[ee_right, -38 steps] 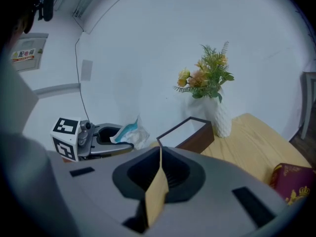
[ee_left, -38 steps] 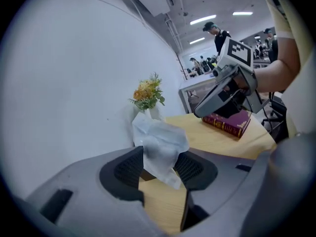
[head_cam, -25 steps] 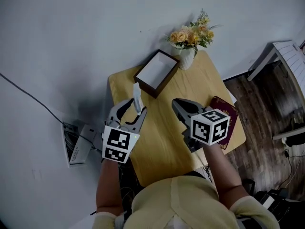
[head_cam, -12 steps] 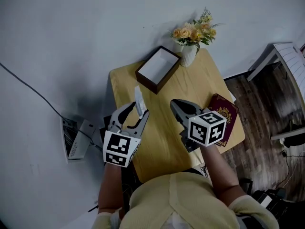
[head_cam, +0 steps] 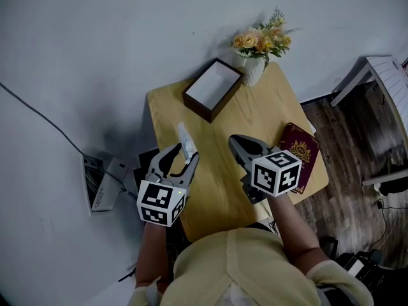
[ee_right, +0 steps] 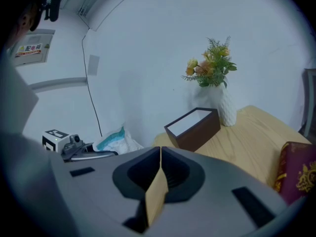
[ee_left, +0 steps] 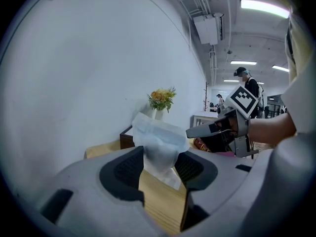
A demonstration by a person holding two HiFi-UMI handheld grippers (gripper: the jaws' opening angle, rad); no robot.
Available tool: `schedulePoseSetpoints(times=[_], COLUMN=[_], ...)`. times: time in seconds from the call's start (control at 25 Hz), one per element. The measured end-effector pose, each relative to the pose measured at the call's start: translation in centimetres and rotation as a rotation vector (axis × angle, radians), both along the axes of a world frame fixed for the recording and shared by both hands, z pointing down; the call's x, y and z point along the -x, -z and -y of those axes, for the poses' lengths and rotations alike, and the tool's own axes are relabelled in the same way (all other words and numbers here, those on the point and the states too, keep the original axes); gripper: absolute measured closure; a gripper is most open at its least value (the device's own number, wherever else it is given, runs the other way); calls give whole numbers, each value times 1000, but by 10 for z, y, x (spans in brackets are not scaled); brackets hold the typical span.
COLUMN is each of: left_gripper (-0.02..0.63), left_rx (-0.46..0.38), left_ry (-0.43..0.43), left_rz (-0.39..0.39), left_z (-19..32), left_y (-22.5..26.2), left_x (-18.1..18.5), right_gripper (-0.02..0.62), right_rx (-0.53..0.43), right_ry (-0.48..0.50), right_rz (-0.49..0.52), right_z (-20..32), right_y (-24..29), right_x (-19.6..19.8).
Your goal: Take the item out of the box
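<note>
A: Starting from the left, where is the item?

B: The left gripper [head_cam: 184,156] has the white packet [head_cam: 185,139] pinched between its jaws, which stand fairly wide on it. The packet is off the table [head_cam: 220,193], near its left edge and well apart from the box [head_cam: 212,89].

A: So the lifting out looks done?

B: I'd say so. The box sits at the far end beside the vase of flowers [head_cam: 256,61], and its inside shows plain white. What's left, I'd guess, is setting the packet down.

A: And the right side?

B: The right gripper [head_cam: 236,143] hangs over the table with its jaws together, holding nothing, just left of a maroon booklet [head_cam: 298,159]
</note>
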State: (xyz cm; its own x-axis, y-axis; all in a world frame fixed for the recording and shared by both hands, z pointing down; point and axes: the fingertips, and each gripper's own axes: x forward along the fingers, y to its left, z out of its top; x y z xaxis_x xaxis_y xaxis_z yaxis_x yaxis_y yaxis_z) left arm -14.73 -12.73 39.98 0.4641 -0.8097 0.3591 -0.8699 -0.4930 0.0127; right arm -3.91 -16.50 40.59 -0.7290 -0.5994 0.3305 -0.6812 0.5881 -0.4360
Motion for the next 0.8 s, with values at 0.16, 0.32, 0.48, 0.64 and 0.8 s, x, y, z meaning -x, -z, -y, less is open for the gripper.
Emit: schedulePoseSetpoints(times=[0.16, 0.32, 0.48, 0.64, 0.8], left_gripper=[400, 400, 400, 400, 400], left_rx=[4, 10, 12, 13, 13], left_ry=[11, 18, 20, 19, 17], left_rz=[-9, -19, -22, -23, -25], left_z=[-2, -4, -5, -4, -3], left_y=[-3, -4, -5, -5, -4], left_x=[1, 2, 3, 2, 0], right_gripper=[565, 566, 566, 568, 568], right_rx=[1, 3, 2, -1, -1], right_ry=[0, 3, 4, 4, 1], right_rz=[-10, -18, -32, -33, -36], right_z=[-1, -3, -4, -4, -4], right_y=[-2, -5, -7, -6, -4], right_x=[1, 3, 4, 4, 2])
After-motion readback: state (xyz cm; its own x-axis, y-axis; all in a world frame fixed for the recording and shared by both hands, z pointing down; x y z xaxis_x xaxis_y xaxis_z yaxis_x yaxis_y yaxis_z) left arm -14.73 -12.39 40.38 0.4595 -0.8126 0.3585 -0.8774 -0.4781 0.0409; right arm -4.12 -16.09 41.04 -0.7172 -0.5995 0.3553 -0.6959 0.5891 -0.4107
